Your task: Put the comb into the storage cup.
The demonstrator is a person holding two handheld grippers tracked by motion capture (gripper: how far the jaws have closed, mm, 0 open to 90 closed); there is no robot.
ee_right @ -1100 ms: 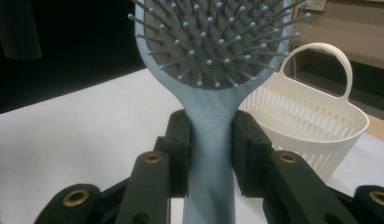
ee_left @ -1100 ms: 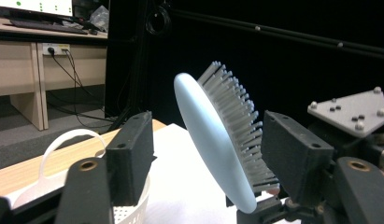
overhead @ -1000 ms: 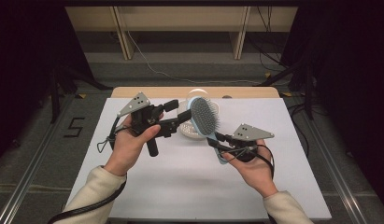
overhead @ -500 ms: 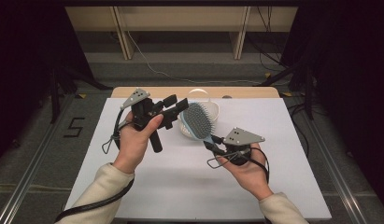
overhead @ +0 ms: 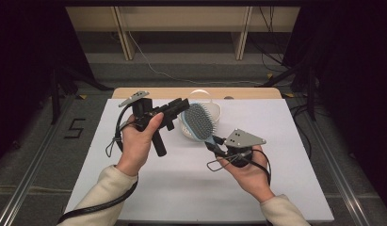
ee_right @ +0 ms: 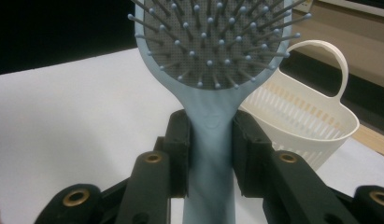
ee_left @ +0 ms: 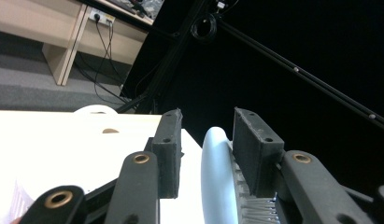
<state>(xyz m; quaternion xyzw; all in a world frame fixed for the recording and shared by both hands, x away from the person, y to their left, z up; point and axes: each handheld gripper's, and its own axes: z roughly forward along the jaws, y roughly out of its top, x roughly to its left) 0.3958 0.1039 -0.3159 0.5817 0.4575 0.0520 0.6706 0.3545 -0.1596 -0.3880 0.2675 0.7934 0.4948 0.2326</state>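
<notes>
Basket (overhead: 200,117) blocks centre — white table (overhead: 276,188) open.

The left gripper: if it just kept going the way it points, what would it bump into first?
Probably the hairbrush: the left gripper is open, and the brush's pale blue head already sits between its jaws, close to one. Depth is hard to judge.

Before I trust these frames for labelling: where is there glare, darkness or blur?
High view: evenly lit, the white table sharp, surroundings dark. Left gripper view: the tabletop is blown out to white, the background black, and the pale blue hairbrush blurs up close. Right gripper view: bristles crisp, the cream slotted plastic basket slightly soft.
</notes>
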